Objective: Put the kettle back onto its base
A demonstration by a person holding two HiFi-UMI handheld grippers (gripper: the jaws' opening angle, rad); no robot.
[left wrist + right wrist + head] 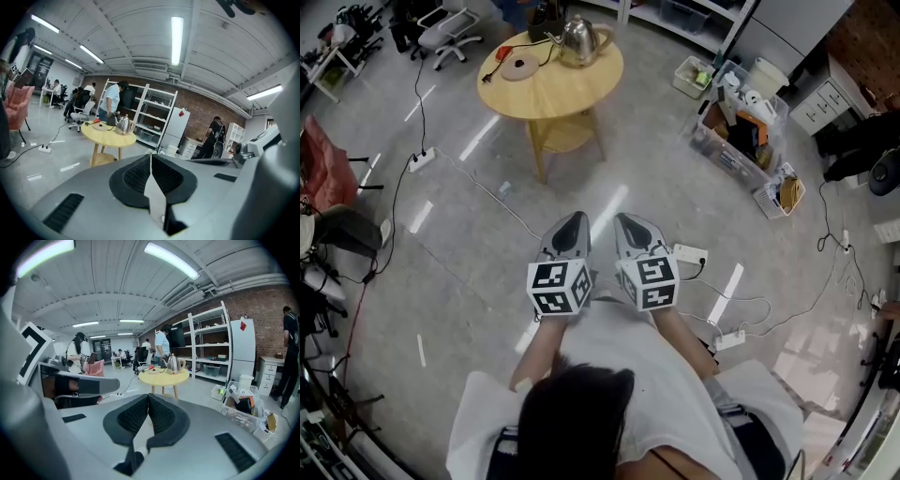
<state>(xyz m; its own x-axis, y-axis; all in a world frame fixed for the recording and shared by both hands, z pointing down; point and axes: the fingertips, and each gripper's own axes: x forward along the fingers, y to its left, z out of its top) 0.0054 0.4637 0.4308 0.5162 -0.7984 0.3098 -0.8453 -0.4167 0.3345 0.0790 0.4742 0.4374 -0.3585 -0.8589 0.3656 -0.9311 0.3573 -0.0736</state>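
Well, left tongs (577, 218) and right tongs (622, 219) are sitting closed, empty; kettle (580, 39) waiting far ahead, arriving shut risks knocking it over.

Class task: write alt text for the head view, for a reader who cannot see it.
Seen from above, a person stands on a grey floor holding the left gripper and right gripper side by side, jaws shut and empty, pointing towards a round yellow table some way ahead. On it a steel kettle stands apart from its round base.
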